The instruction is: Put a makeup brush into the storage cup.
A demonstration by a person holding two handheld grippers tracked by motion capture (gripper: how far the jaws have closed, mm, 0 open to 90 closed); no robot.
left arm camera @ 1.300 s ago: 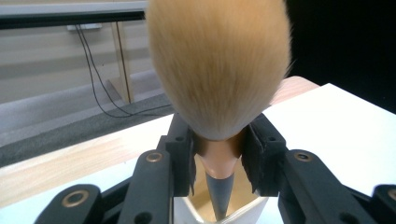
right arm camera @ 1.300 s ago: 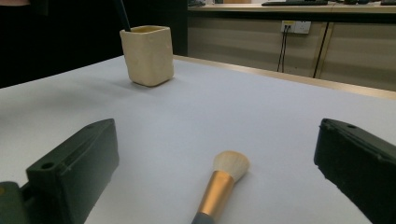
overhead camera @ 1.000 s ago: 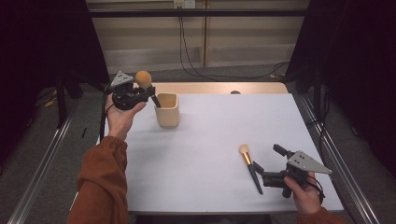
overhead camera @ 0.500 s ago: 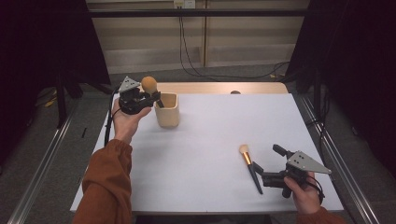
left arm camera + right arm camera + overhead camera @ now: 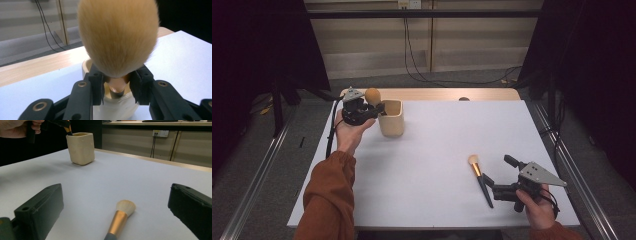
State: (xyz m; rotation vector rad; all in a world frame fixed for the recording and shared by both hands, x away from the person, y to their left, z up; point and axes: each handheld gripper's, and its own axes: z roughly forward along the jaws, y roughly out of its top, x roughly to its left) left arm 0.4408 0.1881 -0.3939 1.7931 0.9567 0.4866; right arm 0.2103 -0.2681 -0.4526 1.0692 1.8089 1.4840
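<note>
Nearest, at five o'clock on the table (image 5: 432, 200): right tool (image 5: 498, 183) spread wide, pinching nothing, pointed at a brush (image 5: 480, 179) lying flat, bristle end toward twelve. Looks light and stiff along the gold and black handle, soft at the head; best taken mid-handle, never by the bristles. Round handle, likely to roll if nudged.

Farther out, at eleven o'clock: left tool (image 5: 379, 107) pressed in on a second brush (image 5: 117, 37), pads clamped on the neck just under the fluffy head, head up, handle tip down inside the mouth of a cream cup (image 5: 392, 118). Good spot for a grip, firm ferrule, no crushed bristles. Cup probably light and easy to tip, so a straight, gentle drop seems wise.
</note>
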